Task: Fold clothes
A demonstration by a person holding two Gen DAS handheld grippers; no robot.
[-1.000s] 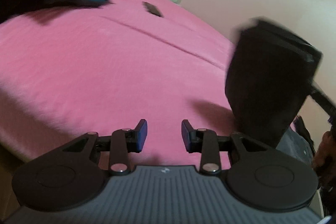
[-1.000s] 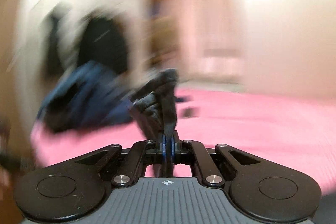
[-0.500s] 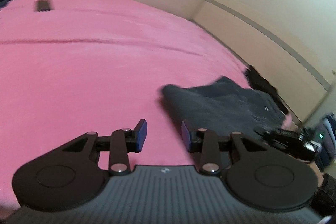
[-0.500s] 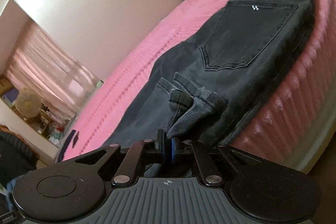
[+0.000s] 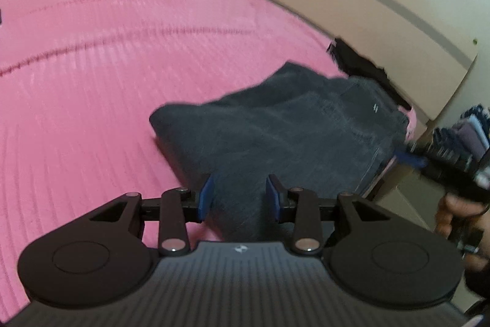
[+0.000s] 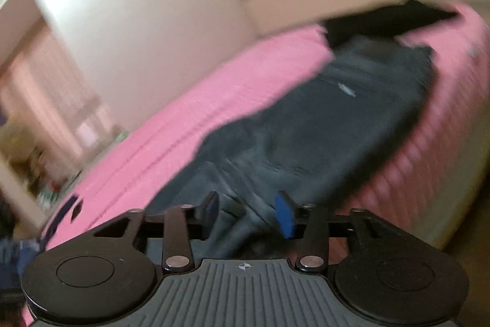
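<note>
Both sets of jaws gape: right gripper (image 6: pixel 248 212) just released the jeans (image 6: pixel 321 124) (black garment (image 6: pixel 389 19) behind); left gripper (image 5: pixel 240 198) straddles them, pink bedspread (image 5: pixel 122 66) beneath.

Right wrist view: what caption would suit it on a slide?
Right hand-held gripper, jaws just opened, above dark jeans laid on a pink bed.

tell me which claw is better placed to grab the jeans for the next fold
Left, probably. The left claw is open with the jeans edge between its pads, while the right claw has just been opening over the bunched cloth.
</note>
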